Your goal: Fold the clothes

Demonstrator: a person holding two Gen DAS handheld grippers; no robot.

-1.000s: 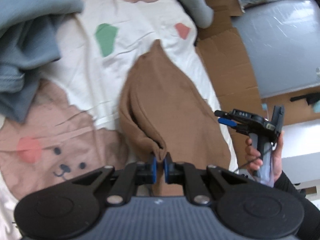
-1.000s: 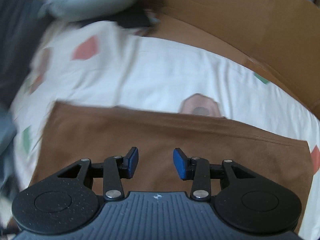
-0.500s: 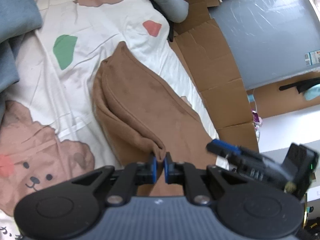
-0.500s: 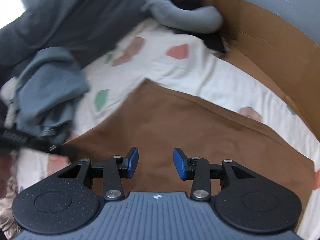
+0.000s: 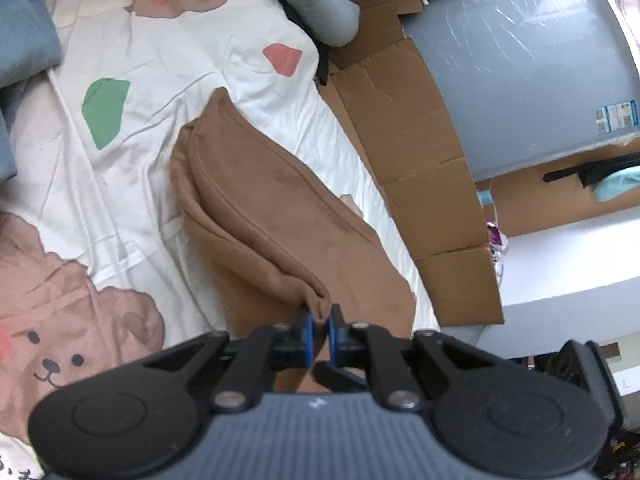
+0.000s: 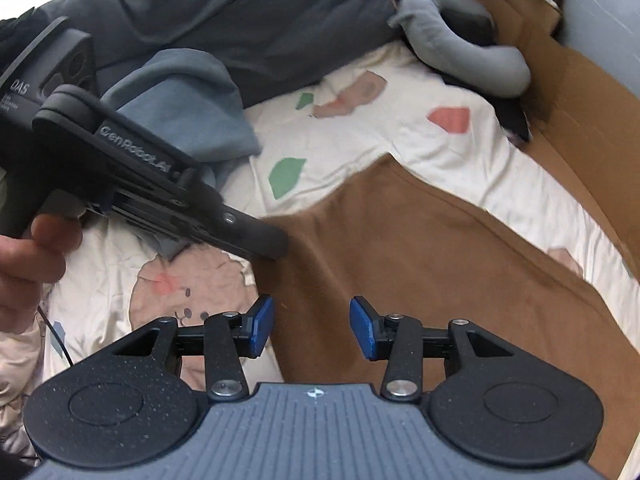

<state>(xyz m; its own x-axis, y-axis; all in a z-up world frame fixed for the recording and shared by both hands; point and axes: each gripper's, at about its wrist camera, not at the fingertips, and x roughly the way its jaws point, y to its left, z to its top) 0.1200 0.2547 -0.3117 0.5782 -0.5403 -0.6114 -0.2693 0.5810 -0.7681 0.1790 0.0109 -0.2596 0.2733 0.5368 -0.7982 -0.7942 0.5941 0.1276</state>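
Note:
A brown garment point(image 5: 280, 208) lies lengthwise on the bear-print bed sheet point(image 5: 140, 80), its left side doubled over into a thick fold. My left gripper point(image 5: 319, 320) is shut on the near end of that fold, holding it slightly raised. In the right wrist view the left gripper point(image 6: 272, 244) comes in from the left, held by a hand point(image 6: 28, 256), its tip at the edge of the brown garment point(image 6: 420, 260). My right gripper point(image 6: 312, 328) hovers above the cloth near that edge. Its jaws are opening and its pads point(image 6: 262, 326) press on nothing.
A blue-grey garment point(image 6: 180, 100) is heaped at the left and a dark grey blanket point(image 6: 240, 12) lies behind it. A grey stuffed cushion point(image 6: 460, 52) sits at the head of the bed. Flattened cardboard point(image 5: 420, 160) and a plastic-wrapped grey mattress point(image 5: 520, 60) run along the right side.
My right gripper swung left and rolled, bringing the left gripper into its view, and its jaws spread a little. It dropped from the right of the left wrist view. The left gripper lifted the fold slightly.

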